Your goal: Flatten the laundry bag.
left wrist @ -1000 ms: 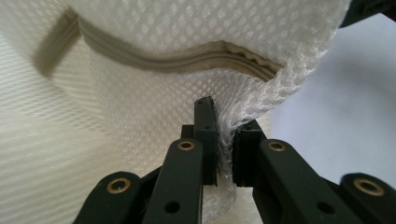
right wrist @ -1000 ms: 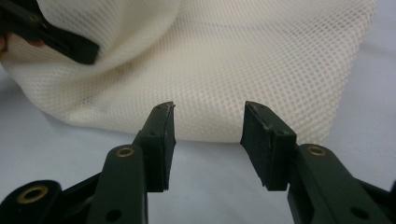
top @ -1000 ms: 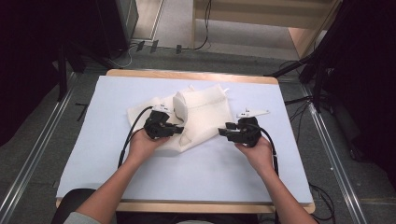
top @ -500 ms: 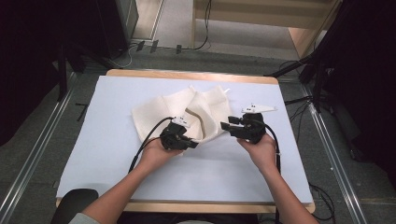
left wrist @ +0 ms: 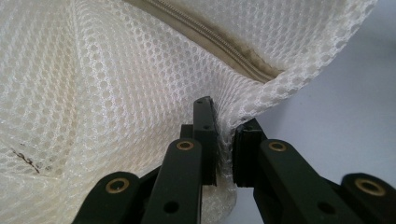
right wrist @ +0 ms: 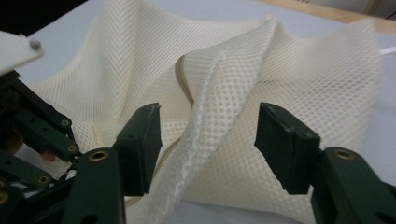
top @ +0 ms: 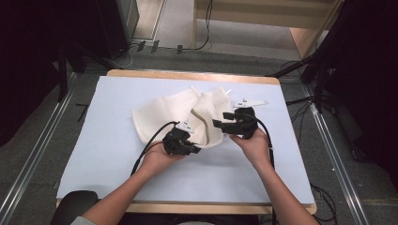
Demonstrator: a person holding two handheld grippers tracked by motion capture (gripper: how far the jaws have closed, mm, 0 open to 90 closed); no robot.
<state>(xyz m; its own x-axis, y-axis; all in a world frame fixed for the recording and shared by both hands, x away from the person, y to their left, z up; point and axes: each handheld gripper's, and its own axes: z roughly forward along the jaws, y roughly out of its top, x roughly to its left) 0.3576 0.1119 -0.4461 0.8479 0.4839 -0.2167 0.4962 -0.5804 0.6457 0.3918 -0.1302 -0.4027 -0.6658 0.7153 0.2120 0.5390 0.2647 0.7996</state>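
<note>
Left claw (left wrist: 225,154) pinches mesh bag (left wrist: 107,88) – right claw (right wrist: 208,144) just opened

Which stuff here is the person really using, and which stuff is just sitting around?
Being used:
- white mesh bag
- left gripper, pinching the bag's mesh
- right gripper, jaws just opened, a fold of the bag between them

Just sitting around:
- light blue table cover
- cables on the floor behind the table
</note>
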